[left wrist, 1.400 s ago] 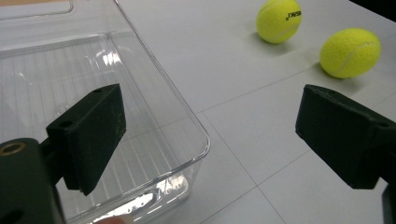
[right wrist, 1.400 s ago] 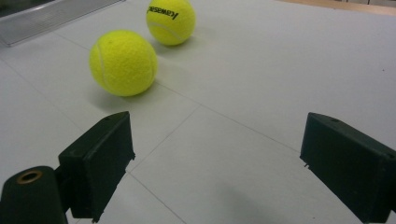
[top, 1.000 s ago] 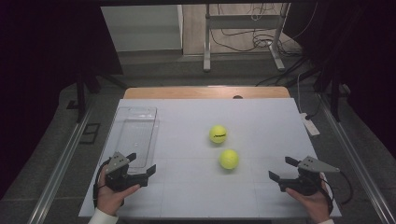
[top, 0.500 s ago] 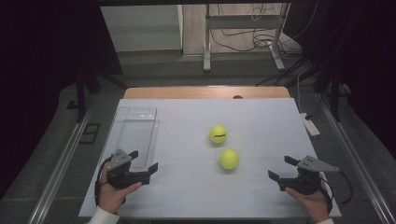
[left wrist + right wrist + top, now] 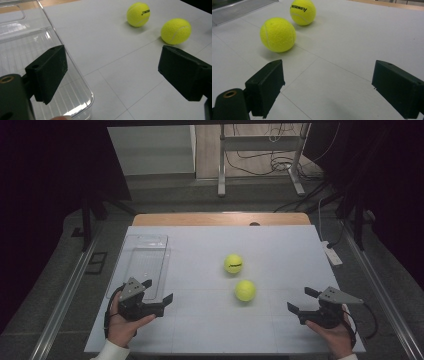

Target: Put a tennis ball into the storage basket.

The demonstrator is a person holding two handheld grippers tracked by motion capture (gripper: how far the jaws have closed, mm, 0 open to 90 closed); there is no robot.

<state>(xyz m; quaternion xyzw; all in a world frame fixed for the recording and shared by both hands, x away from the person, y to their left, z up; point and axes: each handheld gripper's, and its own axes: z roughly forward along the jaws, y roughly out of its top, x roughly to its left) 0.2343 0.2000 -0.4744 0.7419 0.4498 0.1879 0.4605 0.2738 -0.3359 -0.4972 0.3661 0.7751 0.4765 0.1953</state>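
Note:
Two yellow tennis balls lie near the middle of the white table (image 5: 210,330): the farther ball (image 5: 233,263) (image 5: 138,14) (image 5: 302,11) carries black lettering, the nearer ball (image 5: 245,290) (image 5: 176,31) (image 5: 278,34) sits just in front of it. A clear plastic tray (image 5: 141,265) (image 5: 22,47) stands empty at the left. My left gripper (image 5: 157,291) (image 5: 112,72) is open at the tray's near end, one jaw over the tray. At the front right my right gripper (image 5: 302,301) (image 5: 328,87) is open, nothing between its jaws, the balls ahead of it.
A white power strip (image 5: 332,254) lies at the table's right edge. A wooden strip (image 5: 220,219) borders the far edge. Metal stand legs (image 5: 260,165) and cables stand on the floor beyond.

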